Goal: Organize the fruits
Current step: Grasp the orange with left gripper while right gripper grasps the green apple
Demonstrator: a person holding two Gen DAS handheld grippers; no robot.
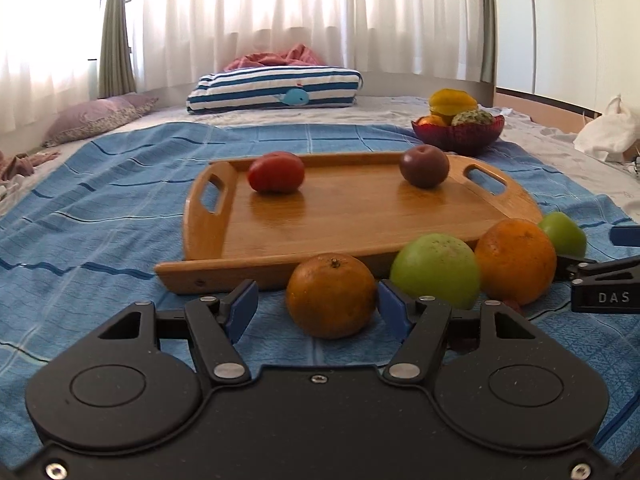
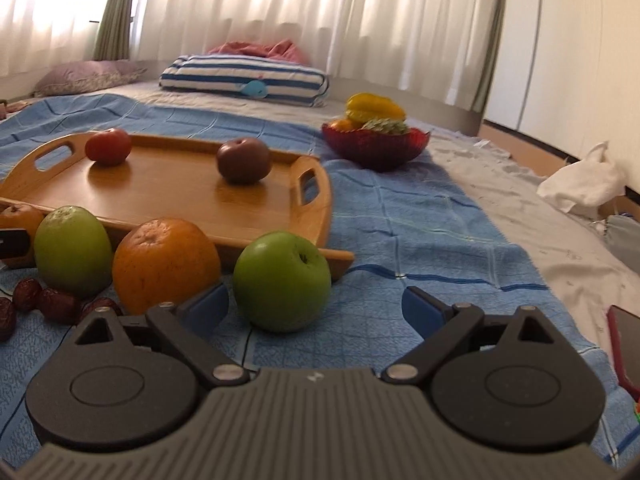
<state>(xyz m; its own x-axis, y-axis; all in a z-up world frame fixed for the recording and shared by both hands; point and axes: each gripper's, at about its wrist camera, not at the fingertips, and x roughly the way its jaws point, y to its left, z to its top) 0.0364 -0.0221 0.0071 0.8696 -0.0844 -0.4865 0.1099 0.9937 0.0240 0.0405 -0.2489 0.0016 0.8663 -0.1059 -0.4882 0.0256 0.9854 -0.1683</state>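
Item 1: flat wooden tray [image 1: 344, 220], glossy grain, rounded corners, cut-out handles at both ends; lies on a blue checked woven cloth [image 1: 100, 200] spread over the bed.

Item 2: on the tray, well apart, a smooth red round fruit [image 1: 276, 172] and a dark purple-brown round fruit [image 1: 425, 166].

Item 3: on the cloth along the tray's near edge, in a row: small dimpled orange [image 1: 331, 295]; matte pale-green apple [image 1: 436, 270]; larger pitted orange [image 1: 516, 261], touching that apple; glossy green apple with stem dimple [image 2: 282, 281].

Item 4: wrinkled dark-red dried dates [image 2: 56, 303], clustered on the cloth just before the pale apple.

Item 5: ribbed red glass bowl [image 1: 458, 135] beyond the tray, heaped with a yellow star-shaped fruit, a scaly green-white fruit and an orange one.

Item 6: left hand-held gripper [image 1: 318, 300], black with blue pads, jaws spread wide either side of the small orange, holding nothing.

Item 7: right hand-held gripper [image 2: 316, 308], jaws wide apart, the glossy apple between them nearer the left pad; nothing clasped.

Surroundings: striped blue-white cushion [image 1: 276, 90], mauve pillow, white curtains, crumpled white bag at right.
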